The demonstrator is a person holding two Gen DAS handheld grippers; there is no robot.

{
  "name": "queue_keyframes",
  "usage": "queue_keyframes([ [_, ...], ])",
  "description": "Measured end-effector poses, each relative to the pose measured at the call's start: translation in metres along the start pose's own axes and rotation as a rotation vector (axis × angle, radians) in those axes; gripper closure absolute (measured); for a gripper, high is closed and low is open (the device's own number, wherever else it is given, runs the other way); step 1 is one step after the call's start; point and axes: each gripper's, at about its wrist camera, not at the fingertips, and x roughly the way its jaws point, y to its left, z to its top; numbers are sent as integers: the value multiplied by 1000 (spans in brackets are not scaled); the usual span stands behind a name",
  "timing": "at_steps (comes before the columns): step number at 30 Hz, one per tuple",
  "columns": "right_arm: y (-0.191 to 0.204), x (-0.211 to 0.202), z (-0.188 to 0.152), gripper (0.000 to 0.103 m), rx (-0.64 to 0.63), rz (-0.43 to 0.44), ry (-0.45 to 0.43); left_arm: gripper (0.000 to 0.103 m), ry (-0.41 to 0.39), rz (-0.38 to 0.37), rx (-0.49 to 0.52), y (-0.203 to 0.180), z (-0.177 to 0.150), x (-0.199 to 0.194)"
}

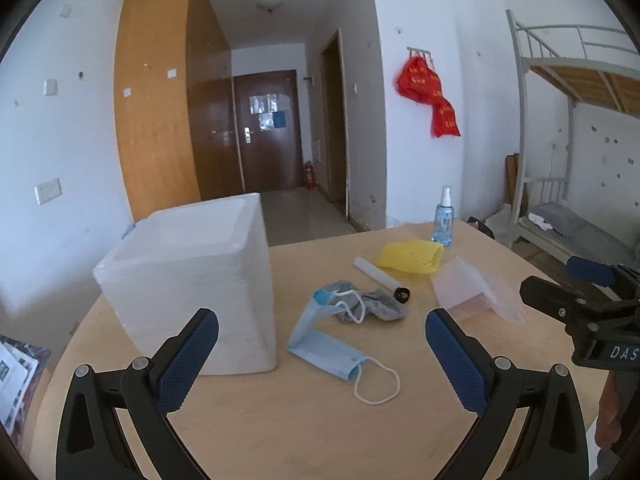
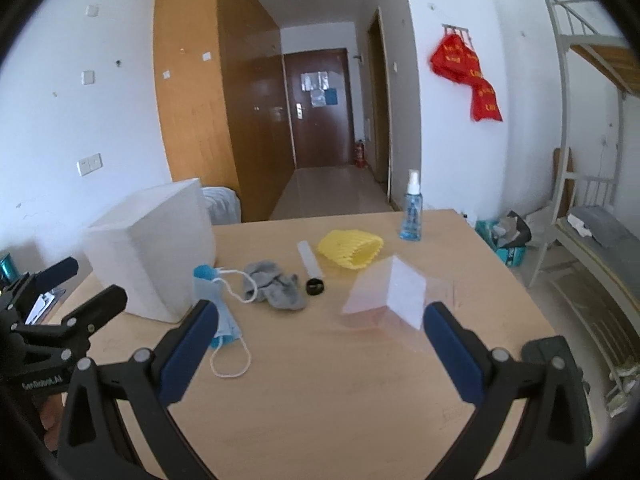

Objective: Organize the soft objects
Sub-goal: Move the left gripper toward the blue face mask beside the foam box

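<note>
In the left wrist view, the left claw (image 1: 322, 354) is seen at the bottom of the frame with its blue-padded fingers (image 1: 188, 364) spread wide apart and nothing held between them, hovering above the light wooden desk (image 1: 304, 428). A white foam box (image 1: 192, 280) stands at centre left. A blue face mask (image 1: 324, 344) lies between the fingers in the frame, its upper end resting on a crumpled grey sock (image 1: 372, 304) just above it. A white tube (image 1: 378, 274) with a black cap lies beside the sock, and a yellow foam net (image 1: 412, 256) is found just above it. A clear plastic bag (image 1: 476, 288) is seen at centre right, and a blue spray bottle (image 1: 443, 220) stands at the far edge of the desk. The right claw (image 1: 576, 284) enters at the right edge. In the right wrist view, the right claw (image 2: 320, 340) is likewise shown at the bottom with its fingers wide apart and empty. The plastic bag (image 2: 384, 300) lies just above its right finger; the mask (image 2: 218, 312), sock (image 2: 276, 284), tube (image 2: 310, 262) and foam net (image 2: 350, 248) are spread across the middle, the box (image 2: 152, 244) stands at the left, and the bottle (image 2: 412, 212) at the upper centre. The left claw (image 2: 86, 284) is visible at the left edge, also apart.
</note>
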Motion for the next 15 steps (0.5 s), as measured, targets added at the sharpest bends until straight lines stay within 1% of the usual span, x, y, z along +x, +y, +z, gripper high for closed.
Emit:
queue_keyframes([
  [2, -6, 5, 1, 0, 8, 11, 13, 0, 19, -8, 7, -5, 2, 9],
  [4, -11, 12, 2, 0, 10, -5, 31, 0, 36, -6, 12, -10, 3, 18],
  [10, -25, 31, 7, 0, 18, -11, 69, 0, 83, -21, 20, -19, 4, 44],
  [15, -33, 51, 11, 0, 19, -24, 111, 0, 147, -27, 11, -22, 0, 66],
])
